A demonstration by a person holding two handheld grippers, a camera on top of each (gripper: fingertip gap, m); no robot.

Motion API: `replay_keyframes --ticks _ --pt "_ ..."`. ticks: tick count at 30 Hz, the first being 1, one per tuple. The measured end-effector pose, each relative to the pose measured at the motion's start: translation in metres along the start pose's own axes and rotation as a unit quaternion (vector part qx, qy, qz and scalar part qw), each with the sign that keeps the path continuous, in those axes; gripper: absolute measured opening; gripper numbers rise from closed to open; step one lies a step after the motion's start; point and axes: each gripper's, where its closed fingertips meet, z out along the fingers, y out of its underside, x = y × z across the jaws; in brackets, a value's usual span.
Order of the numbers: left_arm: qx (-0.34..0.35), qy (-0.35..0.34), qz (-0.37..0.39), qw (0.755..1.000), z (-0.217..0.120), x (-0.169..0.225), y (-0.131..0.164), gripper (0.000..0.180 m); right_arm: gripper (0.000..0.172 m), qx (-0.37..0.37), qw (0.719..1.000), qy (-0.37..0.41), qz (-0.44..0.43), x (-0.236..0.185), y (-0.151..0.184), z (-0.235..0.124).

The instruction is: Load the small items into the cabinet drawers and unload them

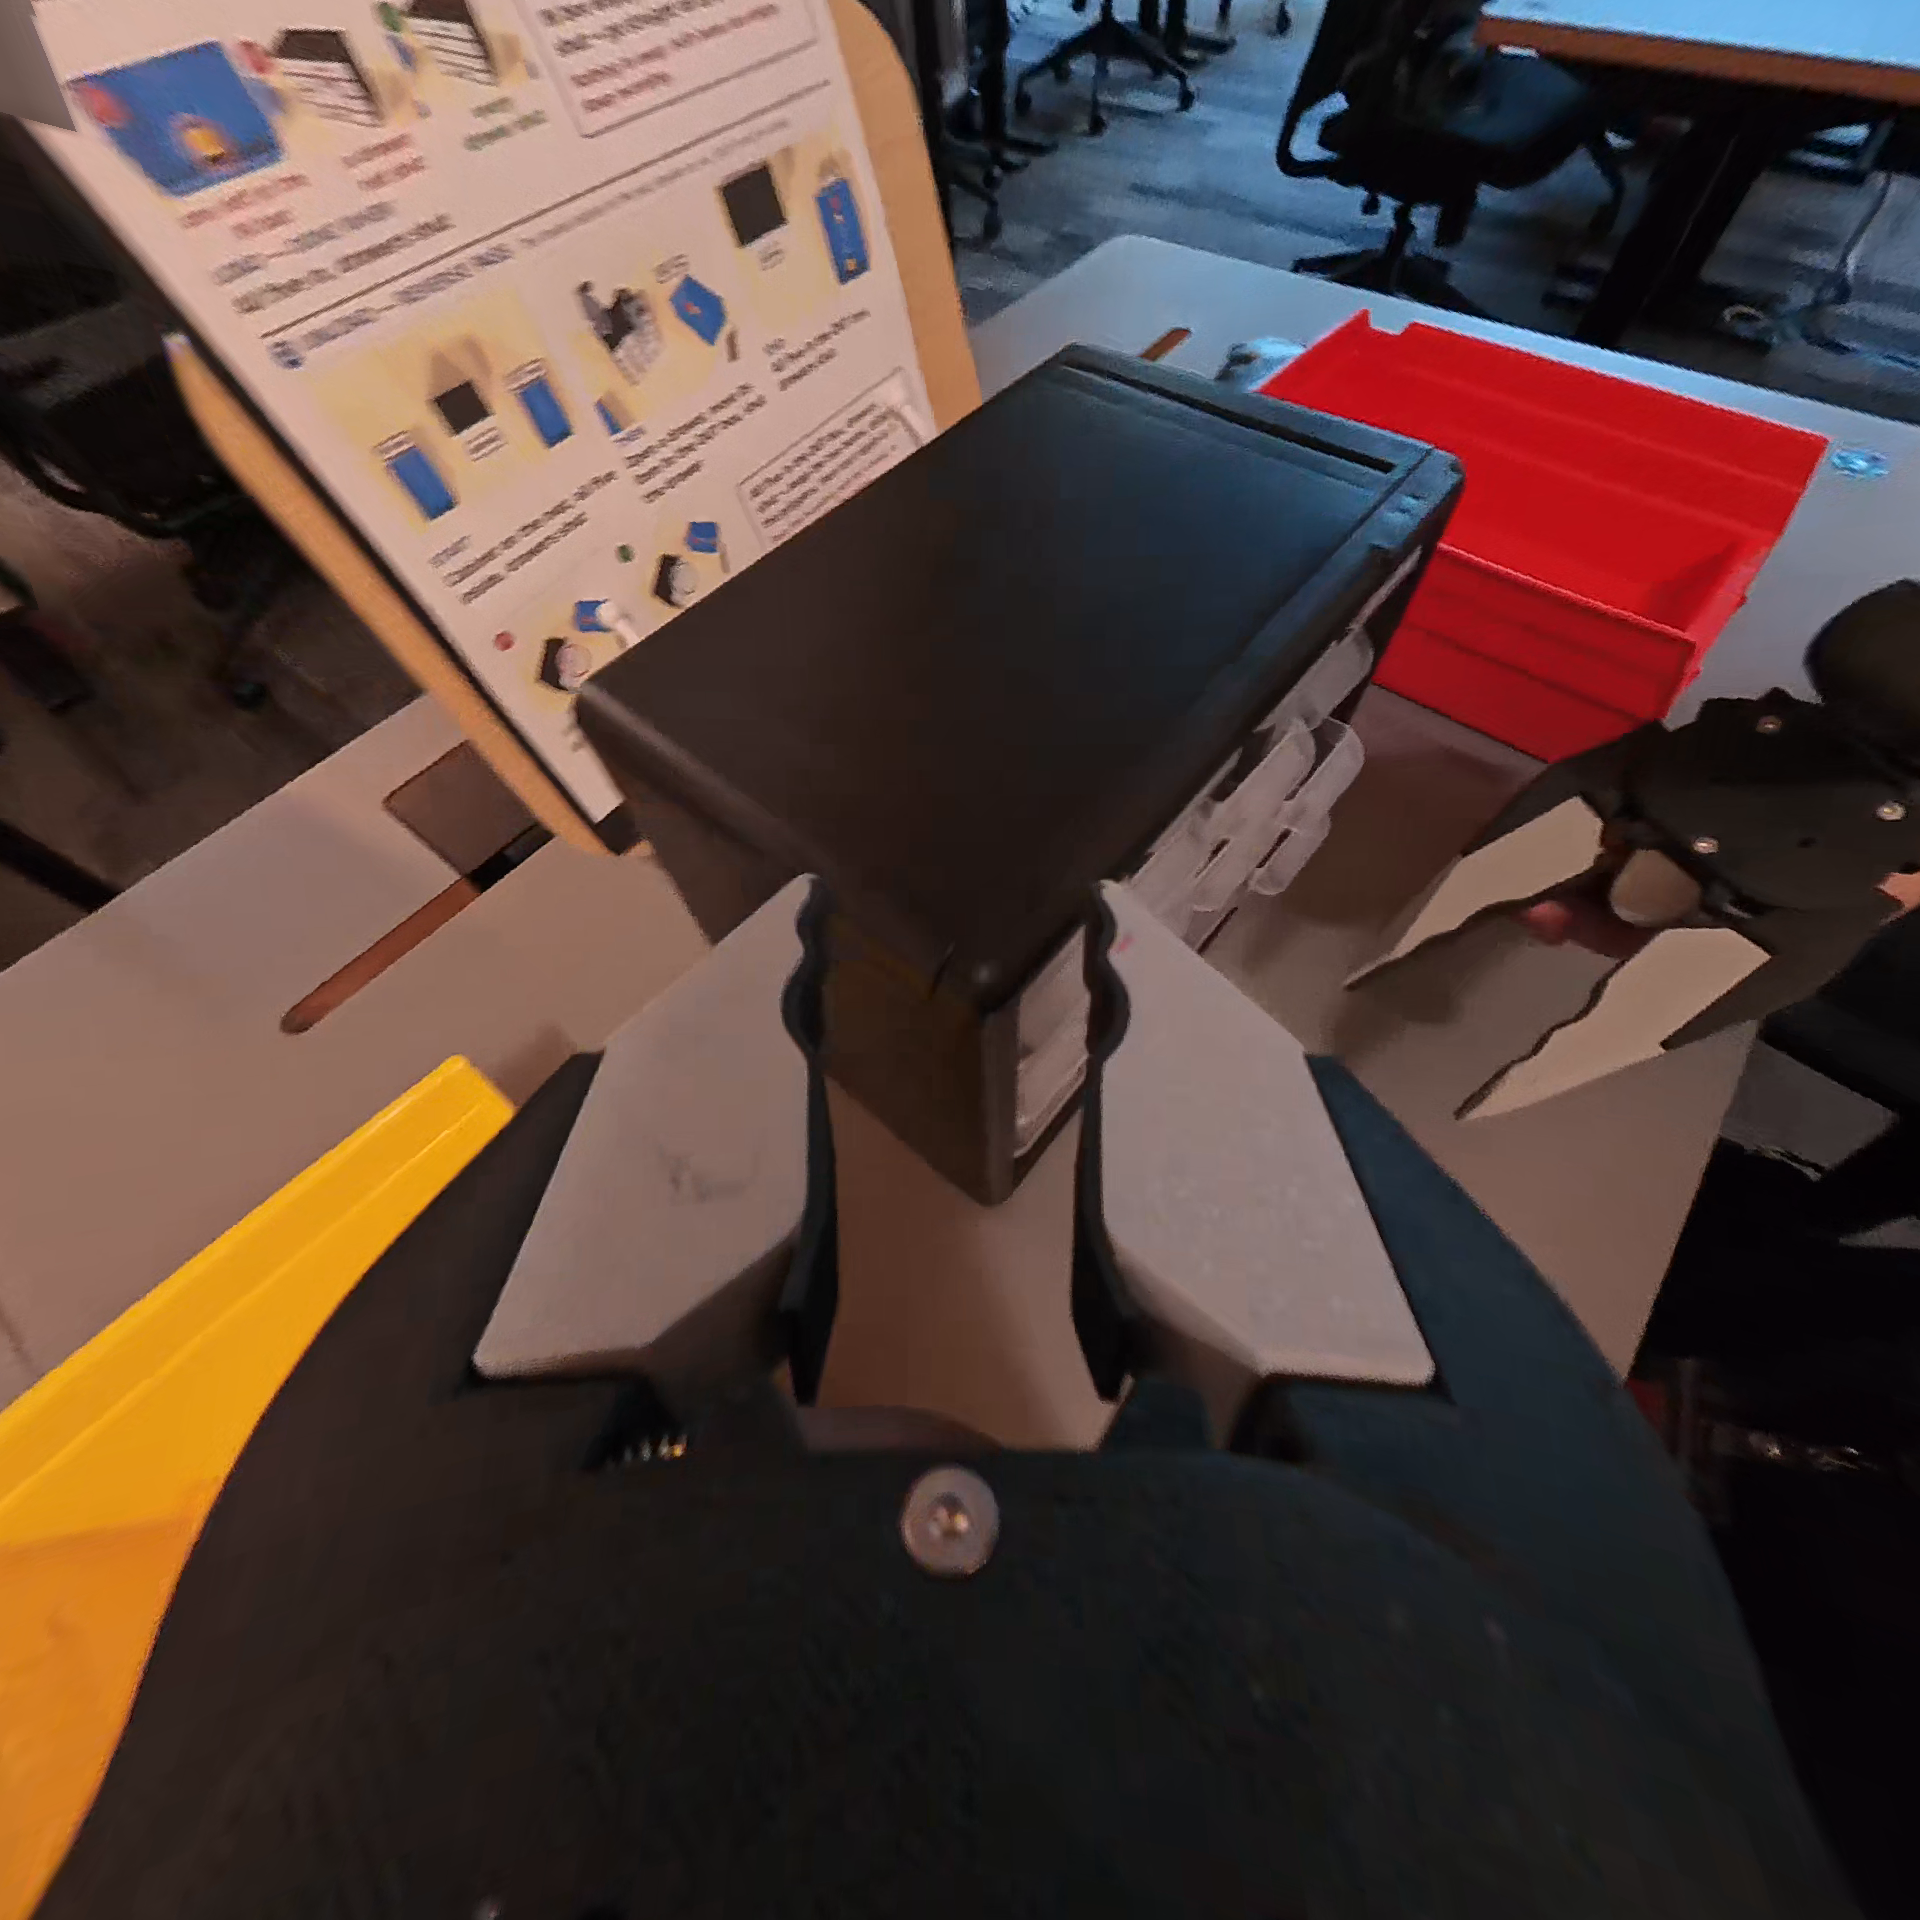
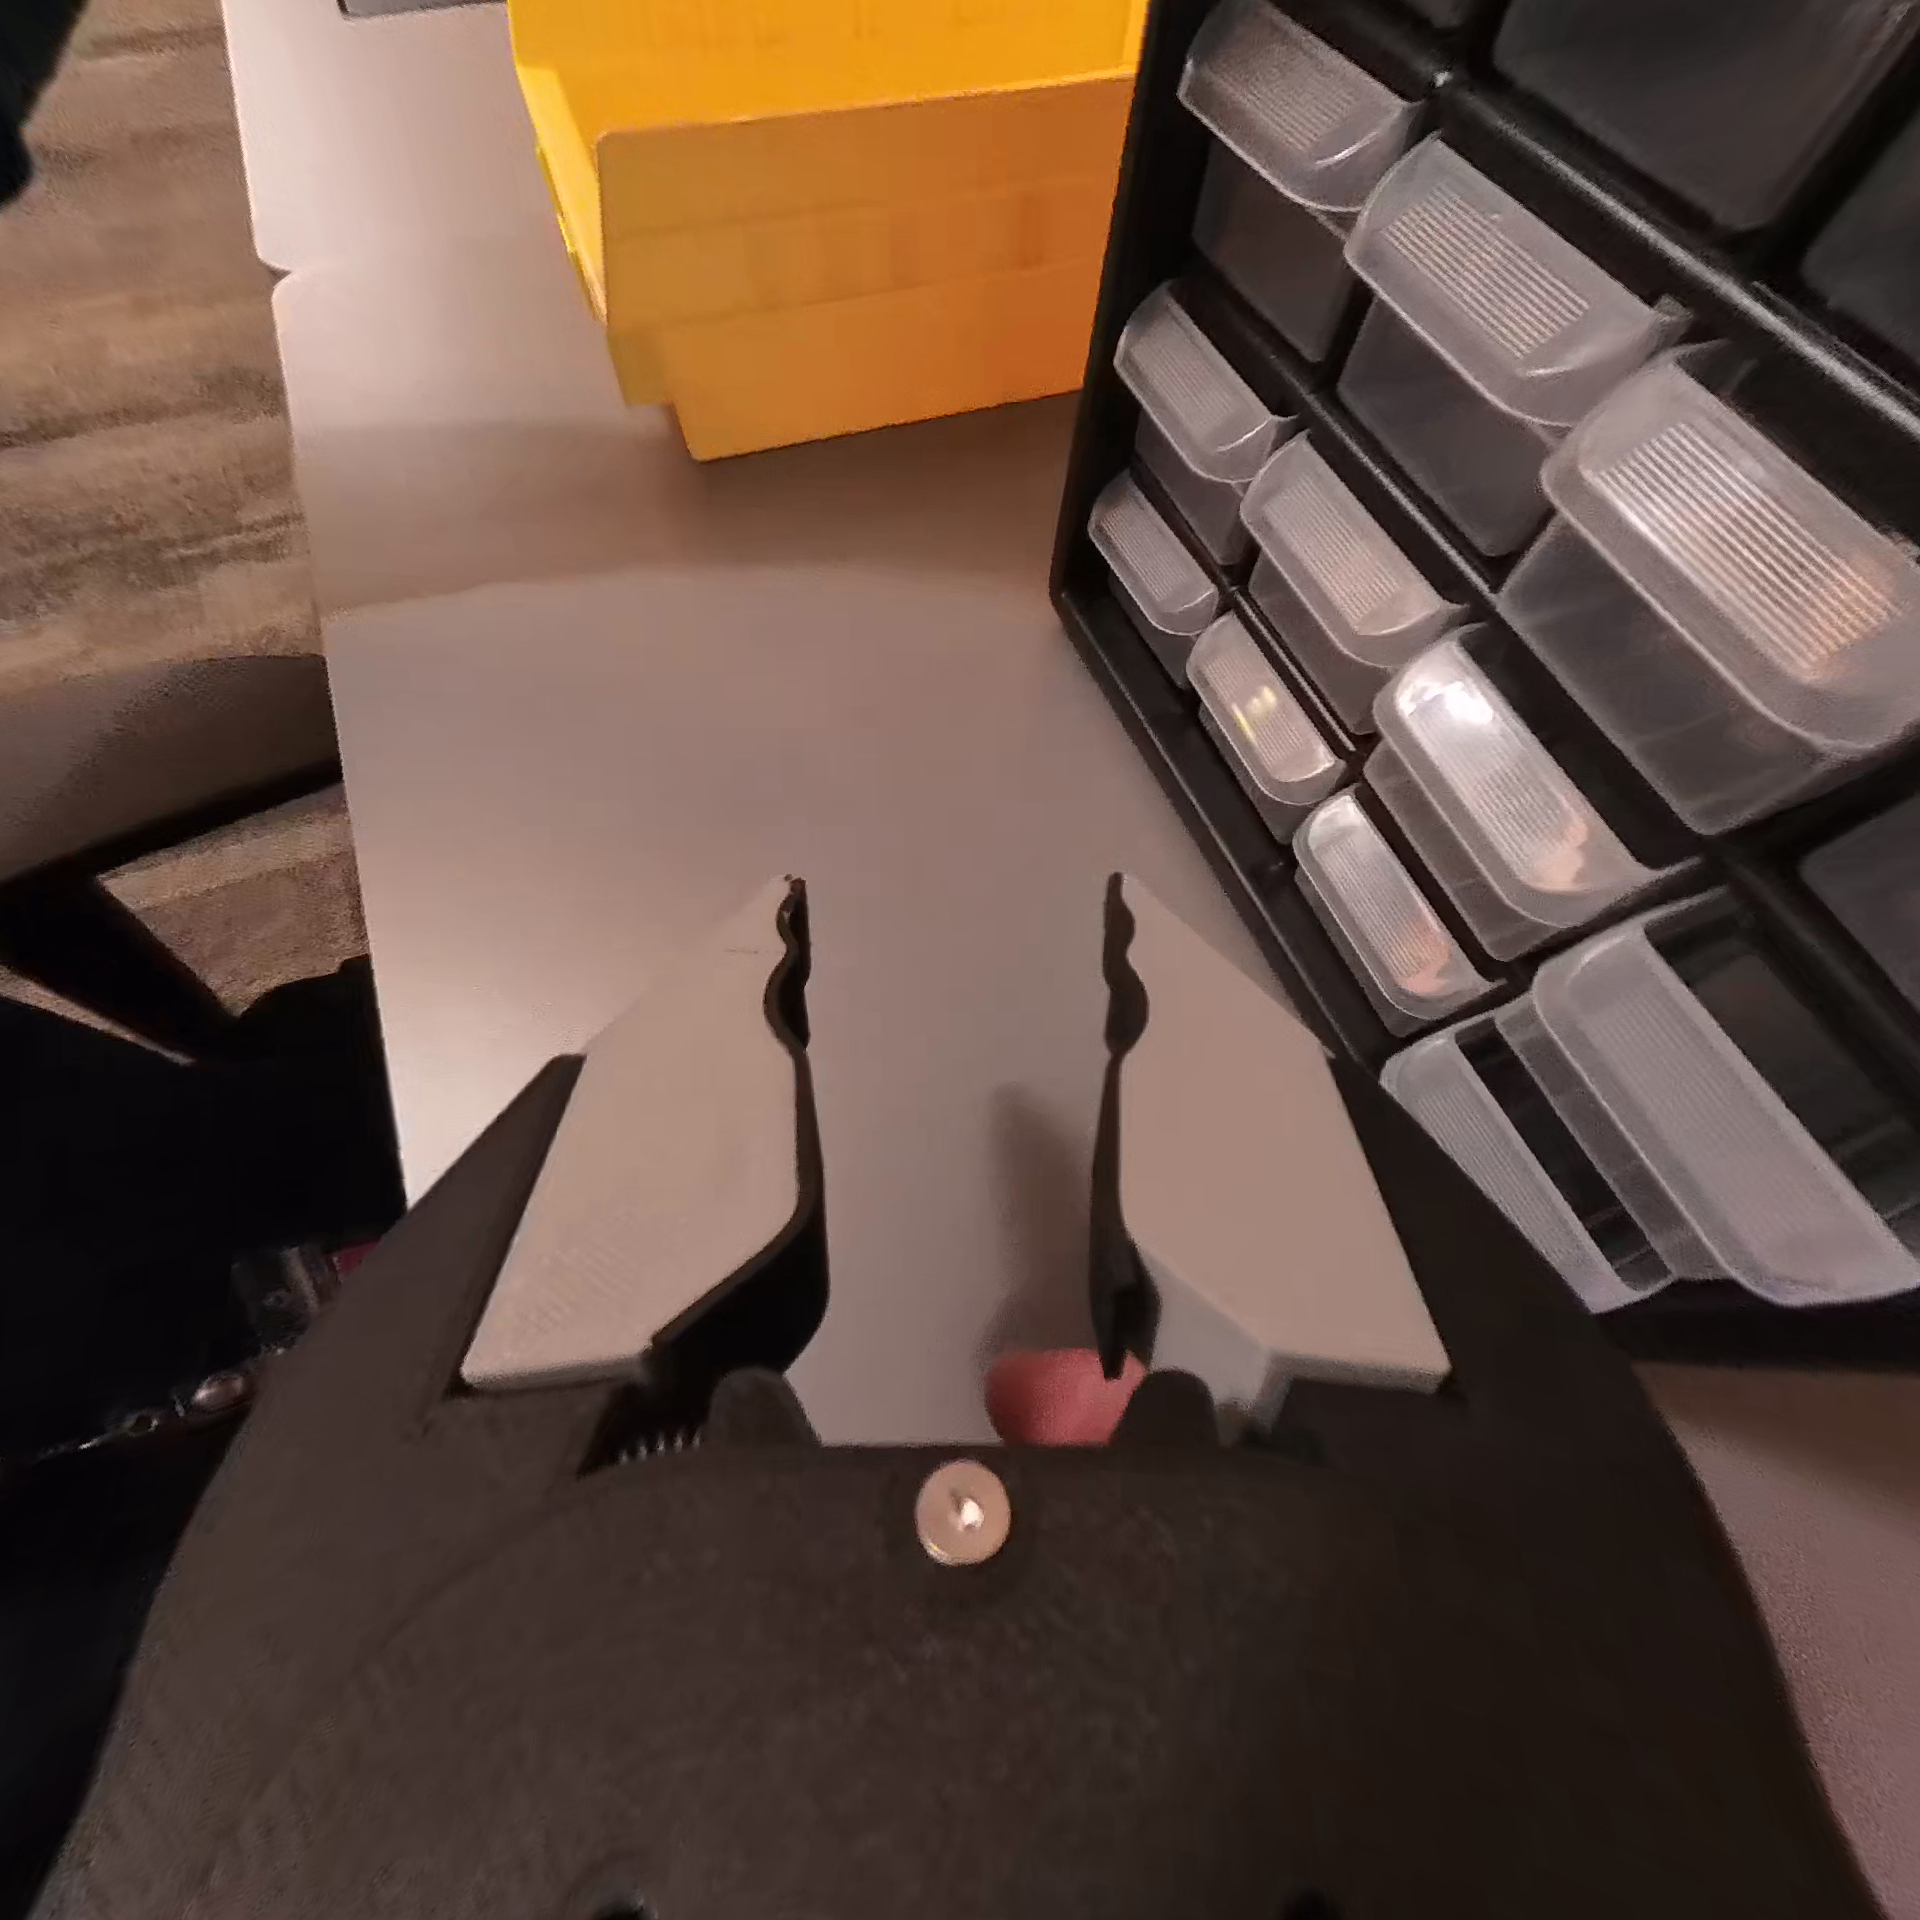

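Observation:
The black cabinet [image 1: 987, 623] with several clear plastic drawers [image 1: 1278, 790] stands on the grey table [image 1: 208, 1039]. My left gripper [image 1: 956, 904] is open and hovers over the cabinet's near top corner. The corner shows between the fingers, and the pads do not press on it. My right gripper [image 2: 951, 894] is open and empty over bare table, just left of the cabinet's drawer front [image 2: 1475, 270]. It also shows in the left wrist view [image 1: 1403, 1047], open, to the right of the cabinet. No small item shows in either grasp.
A yellow bin [image 2: 862, 260] stands left of the cabinet and also shows in the left wrist view [image 1: 208, 1351]. A red bin [image 1: 1558, 540] sits behind the cabinet. An instruction board [image 1: 520, 312] leans at the back left. Office chairs [image 1: 1455, 125] stand beyond the table. The tips of one gripper are about 25 cm away from the tips of the other.

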Motion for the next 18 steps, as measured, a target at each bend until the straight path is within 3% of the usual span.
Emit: replay_keyframes --ticks 4,8,14,18 --pt "0.011 -0.035 -0.035 0.999 -0.030 -0.027 0.018 0.048 0.055 0.042 0.999 0.001 0.023 0.001 0.000 -0.008" --pt "-0.007 -0.075 -0.085 0.994 -0.046 -0.064 0.055 0.048 0.052 0.069 0.997 0.012 0.031 0.005 -0.009 -0.010" --pt "-0.027 -0.116 -0.135 0.984 -0.058 -0.101 0.110 0.049 0.053 0.171 0.983 0.061 -0.022 0.012 -0.073 0.002" --pt "-0.049 -0.126 -0.149 0.980 -0.062 -0.111 0.140 0.049 0.045 0.256 0.963 0.079 0.026 0.029 -0.120 0.006"
